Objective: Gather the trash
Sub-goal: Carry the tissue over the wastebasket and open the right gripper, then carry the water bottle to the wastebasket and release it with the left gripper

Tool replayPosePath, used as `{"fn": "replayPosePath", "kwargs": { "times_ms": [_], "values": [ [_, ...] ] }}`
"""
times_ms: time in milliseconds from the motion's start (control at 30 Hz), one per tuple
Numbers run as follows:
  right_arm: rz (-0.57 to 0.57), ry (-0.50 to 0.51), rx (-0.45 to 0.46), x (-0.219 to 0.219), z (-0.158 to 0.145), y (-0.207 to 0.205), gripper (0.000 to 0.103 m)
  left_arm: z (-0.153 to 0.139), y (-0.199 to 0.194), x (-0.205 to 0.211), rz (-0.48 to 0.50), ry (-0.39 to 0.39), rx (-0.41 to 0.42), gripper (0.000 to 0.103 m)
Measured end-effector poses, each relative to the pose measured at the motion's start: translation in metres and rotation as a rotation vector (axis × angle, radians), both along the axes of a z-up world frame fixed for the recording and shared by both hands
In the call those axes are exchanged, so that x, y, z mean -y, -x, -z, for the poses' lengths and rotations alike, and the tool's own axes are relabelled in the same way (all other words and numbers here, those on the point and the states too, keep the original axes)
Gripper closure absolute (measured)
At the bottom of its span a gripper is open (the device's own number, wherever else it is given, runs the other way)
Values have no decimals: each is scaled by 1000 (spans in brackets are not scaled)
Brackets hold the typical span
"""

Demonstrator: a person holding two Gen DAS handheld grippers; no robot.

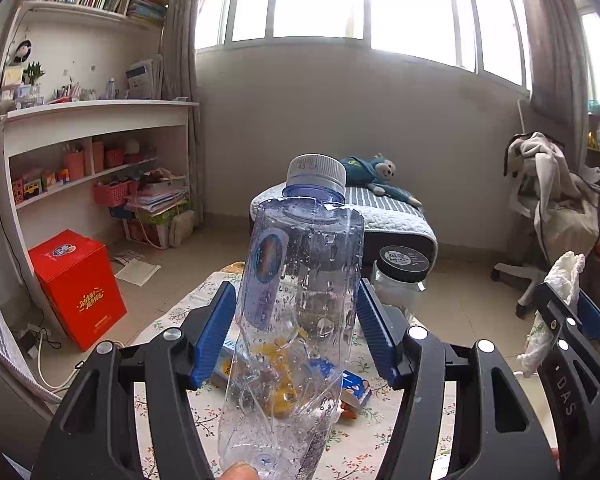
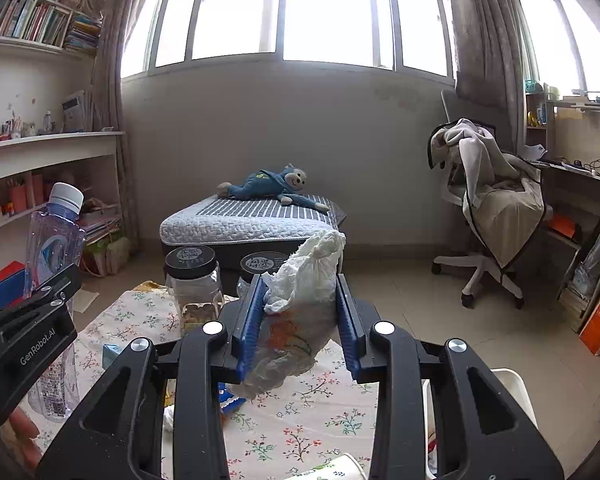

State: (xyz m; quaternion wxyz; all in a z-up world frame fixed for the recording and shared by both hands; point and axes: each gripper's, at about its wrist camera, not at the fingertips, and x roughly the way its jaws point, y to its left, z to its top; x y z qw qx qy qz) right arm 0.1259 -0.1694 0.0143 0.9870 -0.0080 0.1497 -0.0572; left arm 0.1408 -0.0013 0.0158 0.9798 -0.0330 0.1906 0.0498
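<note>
honestly, my left hand-held gripper (image 1: 296, 332) is squeezing the wet plastic bottle (image 1: 296, 300) above the counter (image 1: 364, 440), right hand-held gripper (image 2: 300, 320) pinching a crumpled tissue (image 2: 300, 308); the slick bottle's probably slipping if i'm tilting.

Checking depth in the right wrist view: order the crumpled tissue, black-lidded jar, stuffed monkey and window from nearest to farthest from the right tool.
1. Crumpled tissue, clamped in the right tool.
2. Black-lidded jar, on the table, left.
3. Stuffed monkey, on the mattress beyond.
4. Window, far wall.

clear bottle (image 1: 296, 312), white cap (image 1: 317, 168) | tissue (image 2: 300, 320) white | tablecloth (image 2: 300, 432) cream, floral | box (image 1: 78, 288) red
</note>
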Motion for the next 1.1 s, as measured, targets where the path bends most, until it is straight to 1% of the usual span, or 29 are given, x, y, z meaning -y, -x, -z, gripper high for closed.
{"fn": "replayPosePath", "kwargs": {
  "times_ms": [333,567,733,767,800,833,867,933,1000,1067,1100],
  "values": [
    [103,11,15,52,-7,14,70,-1,3,49,78,5,8,42],
    [227,-1,6,109,-10,16,70,4,6,85,139,-10,-3,42],
    [322,-19,-25,152,-6,19,69,6,7,115,190,-14,-11,42],
    [339,-23,-30,159,-5,20,67,6,7,121,202,-13,-14,42],
    [355,-26,-32,168,-5,22,60,7,7,129,215,-11,-17,42],
    [372,-27,-37,173,-4,24,40,7,8,136,228,-10,-20,42],
    [395,-30,-33,179,-4,27,30,8,9,144,242,-9,-22,42],
    [436,-29,-12,190,-5,35,26,8,11,160,273,-7,-25,42],
    [470,-22,2,201,-7,44,19,9,14,178,309,-7,-28,42],
    [521,-20,32,215,-10,55,9,10,16,197,346,-5,-36,42],
    [545,-22,46,223,-12,60,8,11,16,205,366,-4,-43,42]
  ]
}}
